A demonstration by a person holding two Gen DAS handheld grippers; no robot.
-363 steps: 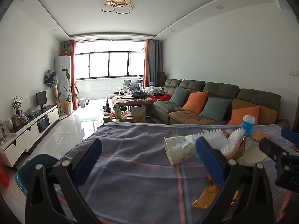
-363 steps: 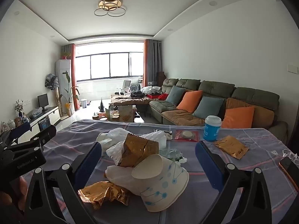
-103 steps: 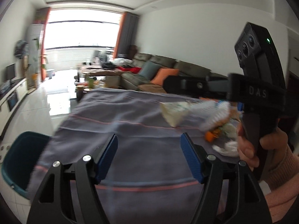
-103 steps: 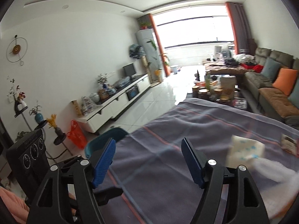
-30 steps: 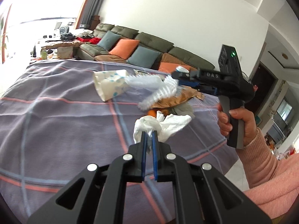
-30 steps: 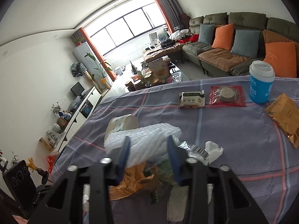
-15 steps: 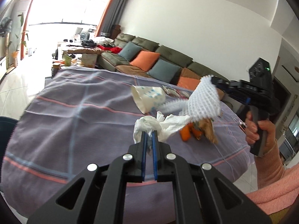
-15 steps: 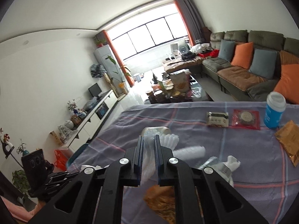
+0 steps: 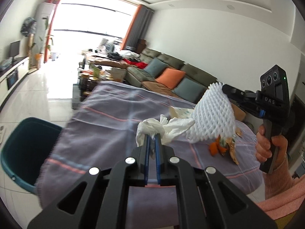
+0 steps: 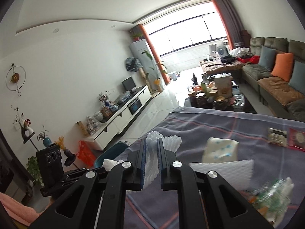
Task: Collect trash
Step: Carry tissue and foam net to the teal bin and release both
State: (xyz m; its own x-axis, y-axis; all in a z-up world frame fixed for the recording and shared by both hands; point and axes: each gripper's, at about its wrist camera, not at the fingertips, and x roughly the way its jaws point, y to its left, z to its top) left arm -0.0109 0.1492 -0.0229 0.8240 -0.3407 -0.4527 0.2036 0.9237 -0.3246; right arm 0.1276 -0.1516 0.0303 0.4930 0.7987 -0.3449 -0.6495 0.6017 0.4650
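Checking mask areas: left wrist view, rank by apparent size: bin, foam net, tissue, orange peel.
1. bin, though partly cut off by the tablecloth
2. foam net
3. tissue, nearer the camera, so its true size is unsure
4. orange peel

The right gripper (image 10: 152, 145) has just been closing on the foam net (image 9: 213, 116), and it is now carrying the net in the air, off the table (image 9: 106, 114). The left gripper (image 9: 152, 139) is carrying the tissue (image 9: 150, 127) between its fingers toward the bin (image 9: 22, 152), which is now showing left of them.
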